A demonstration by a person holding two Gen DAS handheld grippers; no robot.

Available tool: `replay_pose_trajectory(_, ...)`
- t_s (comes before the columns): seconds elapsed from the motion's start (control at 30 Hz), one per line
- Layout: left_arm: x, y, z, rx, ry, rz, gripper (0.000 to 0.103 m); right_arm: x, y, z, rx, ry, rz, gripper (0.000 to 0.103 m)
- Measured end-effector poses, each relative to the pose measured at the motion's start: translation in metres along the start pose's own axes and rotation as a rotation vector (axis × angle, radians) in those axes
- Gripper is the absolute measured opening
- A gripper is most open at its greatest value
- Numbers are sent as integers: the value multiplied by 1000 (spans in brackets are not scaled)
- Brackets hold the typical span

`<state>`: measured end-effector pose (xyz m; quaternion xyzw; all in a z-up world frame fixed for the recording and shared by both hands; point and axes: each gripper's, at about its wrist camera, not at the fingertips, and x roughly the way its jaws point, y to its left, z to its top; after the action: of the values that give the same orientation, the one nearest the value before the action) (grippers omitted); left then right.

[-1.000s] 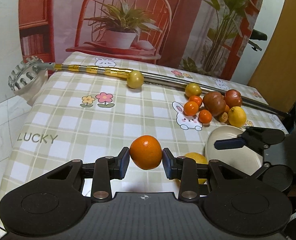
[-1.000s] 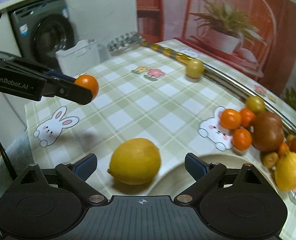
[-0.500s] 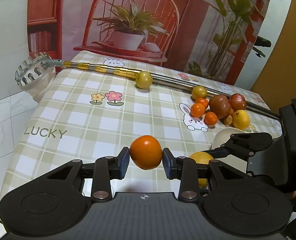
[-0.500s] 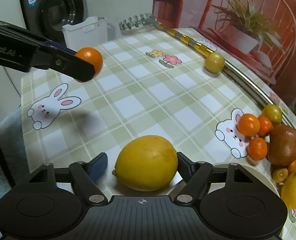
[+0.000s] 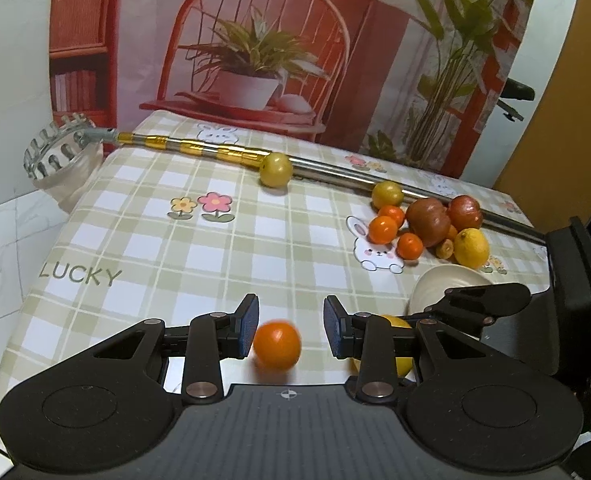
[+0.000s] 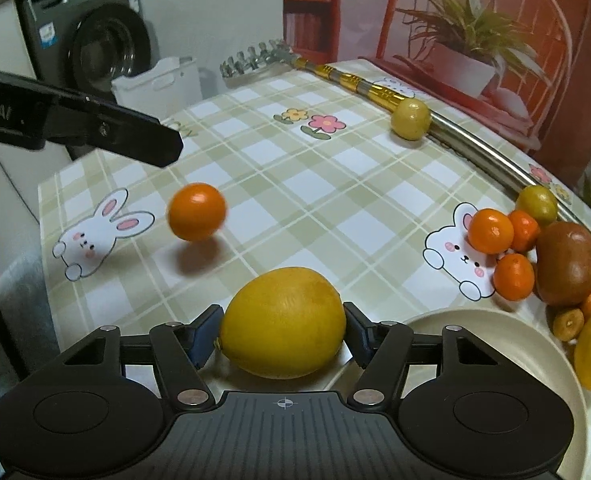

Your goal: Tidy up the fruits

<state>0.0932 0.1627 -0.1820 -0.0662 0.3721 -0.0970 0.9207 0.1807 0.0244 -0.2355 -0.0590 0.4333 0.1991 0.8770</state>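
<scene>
- Holding the lemon (image 6: pixel 282 323) across its long axis, our right hand-held gripper (image 6: pixel 283 334) has both pads against the fruit's two ends; the lemon lies sideways near the front edge of the tabletop (image 6: pixel 335 184).
- Just to the right of that lemon sits the cream plate (image 6: pixel 491 344), rim nearly touching it, so we judge the coming move is a short carry rightward onto the plate.
- Our left hand-held gripper (image 5: pixel 291 326) stands open and holds nothing; the orange (image 5: pixel 277 345) shows blurred between and below its pads, apparently loose near the front left corner.
- From the right wrist view the orange (image 6: pixel 196 211) is well left of the lemon, so the left hand is nearer to it.
- A heap of other fruit (image 6: pixel 535 248) waits by the right edge beyond the plate.
</scene>
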Motion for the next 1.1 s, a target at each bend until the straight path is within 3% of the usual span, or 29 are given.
replay_pose_trajectory(0.23,28,12,-1,-41,73,37,38,-2,0,-1,18,-16,3,59)
replay_pose_trajectory(0.3,32,19,-2,-75,93,19,43,-3,-2,-2,29,-25,6,59)
replay_pose_trajectory(0.37,37,21,-3,-83,125,-11,55,-3,-2,-2,39,-33,7,59)
replay_pose_trajectory(0.47,43,20,-8,-77,159,-52,55,-4,-1,-4,42,-43,6,59)
replay_pose_trajectory(0.6,52,13,-13,-28,179,-39,53,-6,-1,-6,42,-54,12,59)
replay_pose_trajectory(0.87,68,10,-9,-47,208,-96,52,-29,-13,-11,84,-127,-37,52)
replay_pose_trajectory(1.1,82,-4,-10,-23,253,-125,50,-30,-14,-14,70,-115,-39,52)
